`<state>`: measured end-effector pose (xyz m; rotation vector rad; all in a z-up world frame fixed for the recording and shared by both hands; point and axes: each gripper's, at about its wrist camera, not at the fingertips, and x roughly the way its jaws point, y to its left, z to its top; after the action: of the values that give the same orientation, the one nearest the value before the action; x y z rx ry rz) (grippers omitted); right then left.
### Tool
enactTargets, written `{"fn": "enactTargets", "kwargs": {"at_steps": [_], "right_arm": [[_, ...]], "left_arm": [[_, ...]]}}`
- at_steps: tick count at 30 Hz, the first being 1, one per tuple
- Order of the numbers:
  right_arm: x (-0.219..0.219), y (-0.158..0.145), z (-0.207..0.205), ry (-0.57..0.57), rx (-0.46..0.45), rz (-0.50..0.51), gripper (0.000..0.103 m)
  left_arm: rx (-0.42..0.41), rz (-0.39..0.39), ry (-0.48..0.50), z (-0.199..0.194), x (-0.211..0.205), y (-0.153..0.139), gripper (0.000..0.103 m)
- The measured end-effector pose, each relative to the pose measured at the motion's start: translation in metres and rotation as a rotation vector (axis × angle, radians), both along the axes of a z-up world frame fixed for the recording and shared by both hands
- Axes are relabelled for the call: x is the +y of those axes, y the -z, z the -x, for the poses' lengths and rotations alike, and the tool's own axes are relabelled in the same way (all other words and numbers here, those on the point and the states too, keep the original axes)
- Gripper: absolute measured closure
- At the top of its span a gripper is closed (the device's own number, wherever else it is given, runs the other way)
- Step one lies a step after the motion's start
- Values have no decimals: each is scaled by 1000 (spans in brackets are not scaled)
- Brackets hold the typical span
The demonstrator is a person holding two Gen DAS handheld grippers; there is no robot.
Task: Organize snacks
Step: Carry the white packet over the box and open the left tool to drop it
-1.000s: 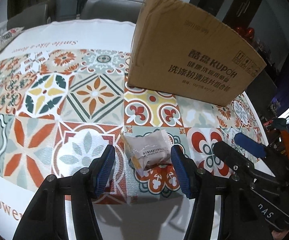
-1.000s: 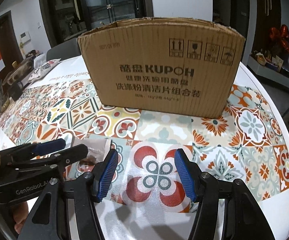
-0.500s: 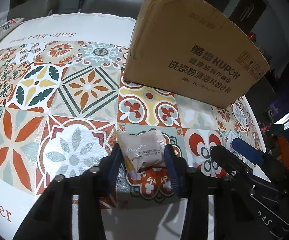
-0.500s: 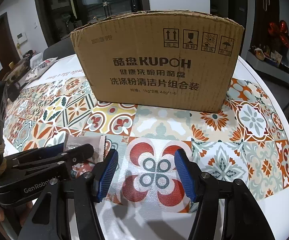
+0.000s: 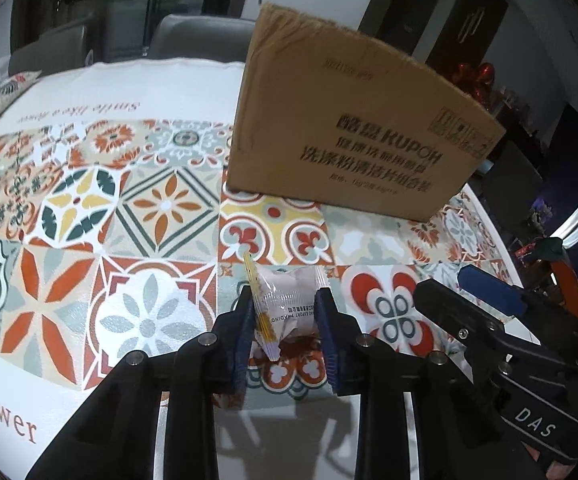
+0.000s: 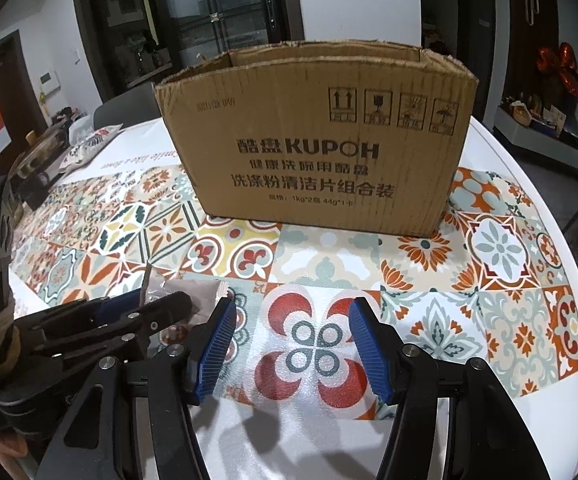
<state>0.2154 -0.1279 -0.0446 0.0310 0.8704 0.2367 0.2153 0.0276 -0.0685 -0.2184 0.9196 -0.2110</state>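
Observation:
My left gripper is shut on a small clear-wrapped snack packet and holds it a little above the patterned tablecloth. The packet also shows in the right wrist view, pinched in the left gripper. My right gripper is open and empty, low over the cloth just right of the left one; its fingers show at the right of the left wrist view. A brown cardboard box with an open top stands on the table beyond both grippers.
The round table is covered by a tile-patterned cloth with a white border. A cushion and dark items lie at the far left. Grey chairs stand behind the table. The table's right edge is close.
My left gripper closed on the snack packet and lifted it slightly off the cloth. The right gripper stayed open and moved a little closer to the box.

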Motion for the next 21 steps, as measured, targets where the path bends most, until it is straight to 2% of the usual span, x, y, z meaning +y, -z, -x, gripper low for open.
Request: {"fn": "enactTargets", "kwargs": {"at_steps": [12, 21], "right_arm": [[-11, -30, 11, 24, -66, -8, 43], [-19, -67, 10, 39, -132, -10, 43]], "left_arm": [[-111, -28, 23, 12, -5, -44, 73], [-211, -50, 35, 12, -7, -90, 73]]}}
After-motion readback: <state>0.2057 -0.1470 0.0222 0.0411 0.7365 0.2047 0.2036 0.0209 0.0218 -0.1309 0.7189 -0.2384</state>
